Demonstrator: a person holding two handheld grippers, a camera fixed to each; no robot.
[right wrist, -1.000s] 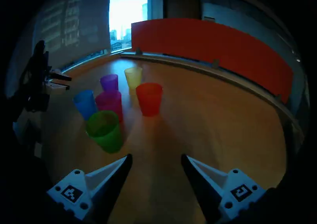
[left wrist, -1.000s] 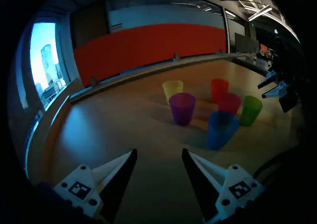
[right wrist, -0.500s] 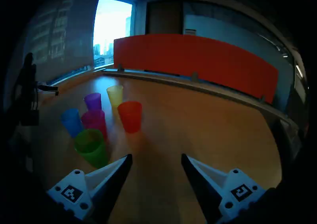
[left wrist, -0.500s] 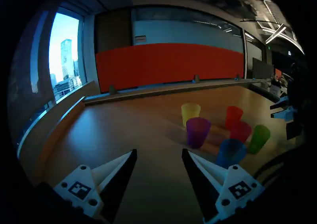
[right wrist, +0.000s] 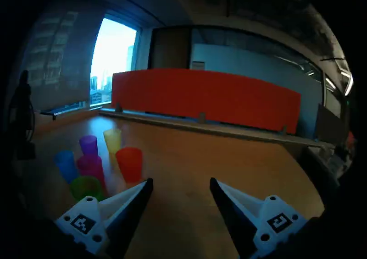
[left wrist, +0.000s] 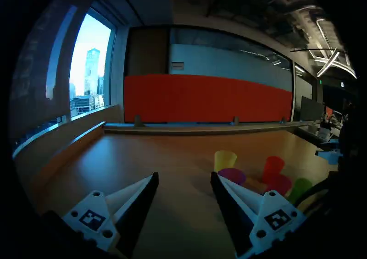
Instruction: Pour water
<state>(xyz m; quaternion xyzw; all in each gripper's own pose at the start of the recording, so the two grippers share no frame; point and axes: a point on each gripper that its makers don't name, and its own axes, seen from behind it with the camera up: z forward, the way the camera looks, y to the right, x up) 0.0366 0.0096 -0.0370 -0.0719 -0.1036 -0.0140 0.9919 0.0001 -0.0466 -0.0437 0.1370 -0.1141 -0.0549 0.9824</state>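
Tabletop (left wrist: 137, 153) beyond spread, empty left gripper (left wrist: 183, 174) and right gripper (right wrist: 180, 180); blue cup (right wrist: 66, 164) in right gripper view.

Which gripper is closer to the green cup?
Right. The green cup sits just left of the right gripper, the nearest cup to it. From the left gripper, it stands farther off to the right, beside the pink cup.

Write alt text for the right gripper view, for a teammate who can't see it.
The right gripper, open and empty, points across a wooden table. At lower left stand a blue cup, purple cup, yellow cup, red cup, pink cup and green cup, close together. A red partition and bright window lie beyond.
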